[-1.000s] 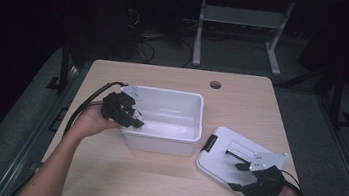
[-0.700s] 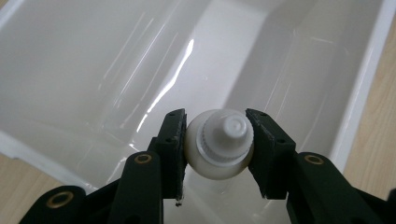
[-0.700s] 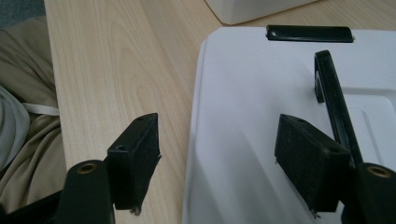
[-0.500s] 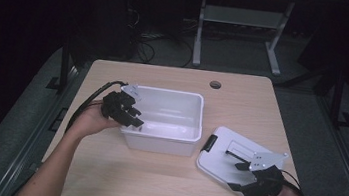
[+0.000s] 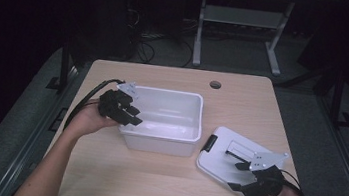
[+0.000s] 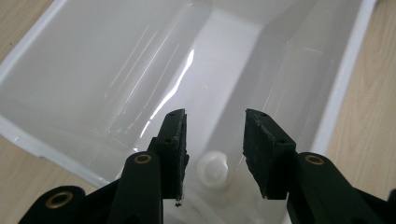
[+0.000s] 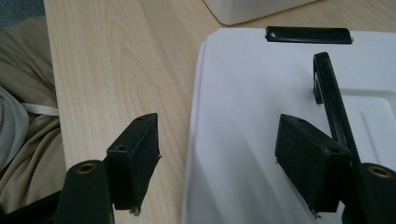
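On the wooden worktop [image 5: 151,186] a white plastic bin [image 5: 166,129] stands near the middle, open side up, and everything else sits around it. At the bin's left rim the left claw [image 5: 132,115] hangs over the edge, tilted down into the tub; its jaws stand apart with nothing between them. The left claw [image 6: 212,154] in the left gripper view looks down along the bin's glossy inner walls [image 6: 116,79] to a small round white moulded bump [image 6: 213,170] on the floor of the bin, seen in the gap between the two black pads. To the right of the bin, just beside its front corner but not touching it, a white lid [image 5: 235,161] lies flat on the worktop with a black latch [image 5: 209,142] on the edge that faces the bin and a thin black handle [image 5: 235,157] on top. The right claw [image 5: 237,176] is at the lid's near side, away from the bin. In the right gripper view the right claw [image 7: 217,163] is spread wide across the lid's rim [image 7: 198,116]: one pad is above bare wood, the other above the lid [image 7: 252,98] beside the handle [image 7: 334,107], gripping nothing. A black cable [image 5: 84,102] trails from the left claw away from the bin.
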`<control>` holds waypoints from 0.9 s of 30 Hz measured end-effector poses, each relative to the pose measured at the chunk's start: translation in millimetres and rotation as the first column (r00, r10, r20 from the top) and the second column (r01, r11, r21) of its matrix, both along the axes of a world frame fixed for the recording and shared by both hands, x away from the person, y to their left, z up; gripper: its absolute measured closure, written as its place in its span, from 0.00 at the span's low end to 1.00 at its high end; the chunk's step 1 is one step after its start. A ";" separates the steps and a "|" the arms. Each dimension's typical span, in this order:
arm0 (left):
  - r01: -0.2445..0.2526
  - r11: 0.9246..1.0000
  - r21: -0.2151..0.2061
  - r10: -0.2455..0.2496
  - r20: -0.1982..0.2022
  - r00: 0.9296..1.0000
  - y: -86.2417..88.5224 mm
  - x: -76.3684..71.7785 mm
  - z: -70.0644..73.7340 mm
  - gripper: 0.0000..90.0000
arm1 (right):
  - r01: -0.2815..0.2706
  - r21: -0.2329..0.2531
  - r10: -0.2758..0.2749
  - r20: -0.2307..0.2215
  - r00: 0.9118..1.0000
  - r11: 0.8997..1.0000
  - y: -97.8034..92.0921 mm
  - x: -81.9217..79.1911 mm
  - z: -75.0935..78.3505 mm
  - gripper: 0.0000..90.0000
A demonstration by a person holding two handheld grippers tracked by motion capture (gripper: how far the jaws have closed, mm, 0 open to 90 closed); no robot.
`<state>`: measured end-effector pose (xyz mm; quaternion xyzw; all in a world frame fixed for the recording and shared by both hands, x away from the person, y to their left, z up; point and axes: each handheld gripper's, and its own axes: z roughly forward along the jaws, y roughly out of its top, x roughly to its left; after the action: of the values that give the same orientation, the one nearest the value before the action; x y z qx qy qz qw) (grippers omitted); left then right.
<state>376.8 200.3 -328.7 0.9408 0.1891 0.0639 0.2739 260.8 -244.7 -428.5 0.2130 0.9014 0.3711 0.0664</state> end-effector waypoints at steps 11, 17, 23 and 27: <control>-0.009 1.000 -0.002 0.009 0.026 1.000 7.6 -16.4 18.8 0.60 | 0.000 -0.002 0.000 0.001 1.000 1.000 1.3 -0.7 0.9 0.33; -0.011 1.000 0.002 0.011 0.034 0.999 13.1 -28.2 26.9 0.59 | 0.002 -0.001 -0.002 0.009 1.000 1.000 0.5 -1.9 2.7 0.33; -0.004 1.000 0.003 0.004 0.050 0.999 20.9 -42.2 33.6 0.58 | -0.002 -0.003 0.002 0.009 1.000 1.000 0.5 -1.0 2.0 0.33; -0.018 1.000 0.003 0.017 0.055 0.998 27.5 -47.9 35.5 0.57 | -0.004 -0.006 0.004 0.008 1.000 1.000 0.8 -1.5 2.1 0.33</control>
<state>328.9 227.8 -293.2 0.9374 0.1895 0.0926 0.2770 259.3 -243.9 -426.4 0.2094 0.9027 0.3693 0.0700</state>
